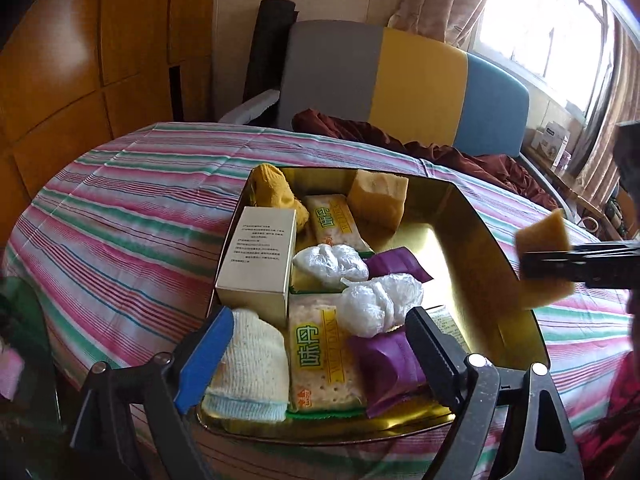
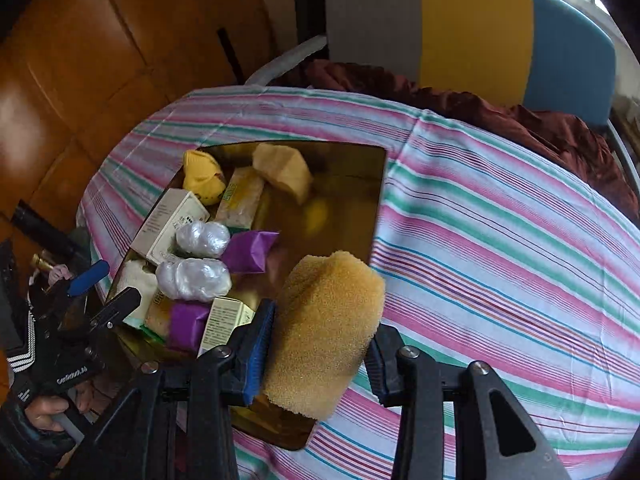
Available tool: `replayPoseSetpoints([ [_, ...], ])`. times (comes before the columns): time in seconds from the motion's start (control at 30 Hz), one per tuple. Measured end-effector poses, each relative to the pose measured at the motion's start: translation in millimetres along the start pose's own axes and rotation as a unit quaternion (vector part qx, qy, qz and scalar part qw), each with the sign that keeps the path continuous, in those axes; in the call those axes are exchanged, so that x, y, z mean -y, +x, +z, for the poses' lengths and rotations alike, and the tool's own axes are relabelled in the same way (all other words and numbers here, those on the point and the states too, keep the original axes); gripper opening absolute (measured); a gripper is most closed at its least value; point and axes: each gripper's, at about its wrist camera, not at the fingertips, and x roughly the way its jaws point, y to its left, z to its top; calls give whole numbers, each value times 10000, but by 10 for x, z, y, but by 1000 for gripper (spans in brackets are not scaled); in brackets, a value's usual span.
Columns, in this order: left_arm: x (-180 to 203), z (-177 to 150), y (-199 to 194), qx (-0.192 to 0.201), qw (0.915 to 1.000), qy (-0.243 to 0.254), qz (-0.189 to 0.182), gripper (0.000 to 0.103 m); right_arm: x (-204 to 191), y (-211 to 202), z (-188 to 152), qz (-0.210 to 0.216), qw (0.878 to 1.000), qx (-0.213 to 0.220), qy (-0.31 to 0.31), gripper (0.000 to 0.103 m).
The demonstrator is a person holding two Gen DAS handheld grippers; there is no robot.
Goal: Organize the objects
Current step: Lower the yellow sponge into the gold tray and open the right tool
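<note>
Sponge point(image 2: 326, 332) rides in the right tool point(image 2: 320, 354), squeezed across its middle, hanging over the gold tray's point(image 2: 376, 200) right rim! It looks light, soft and springy, so a mid-body pinch suits it. Over on the left, the left tool point(image 1: 316, 344) hovers released above the packed snacks; rightwards, bare tray floor and open striped tabletop point(image 2: 500, 240) give plenty of room.
</note>
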Motion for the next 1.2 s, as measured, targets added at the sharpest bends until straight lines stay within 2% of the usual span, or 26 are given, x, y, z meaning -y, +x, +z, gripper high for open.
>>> replayPoseSetpoints([
  [0.17,-32,-13,7,-26,10000,-39,43,91,-199,406,121,-425,9981,-415,-154,43],
  [0.37,-64,-18,24,-57,9998,-82,162,97,-169,631,179,-301,9983,-477,174,48],
  [0.47,-63,-20,27,-44,9997,-69,220,100,-142,595,158,-99,9989,-320,332,49],
  [0.57,-58,-19,28,-53,9997,-68,241,101,-128,534,121,-12,9990,-160,406,56],
  [0.73,-19,-13,-32,30,9995,-2,325,103,-130,379,17,2,9984,56,570,57],
  [0.93,25,-27,-103,106,9986,71,508,103,-190,187,-143,-419,9957,502,660,57],
  [1.2,80,-79,-274,328,9968,25,726,103,-289,-36,-430,-958,9857,1185,725,57],
])
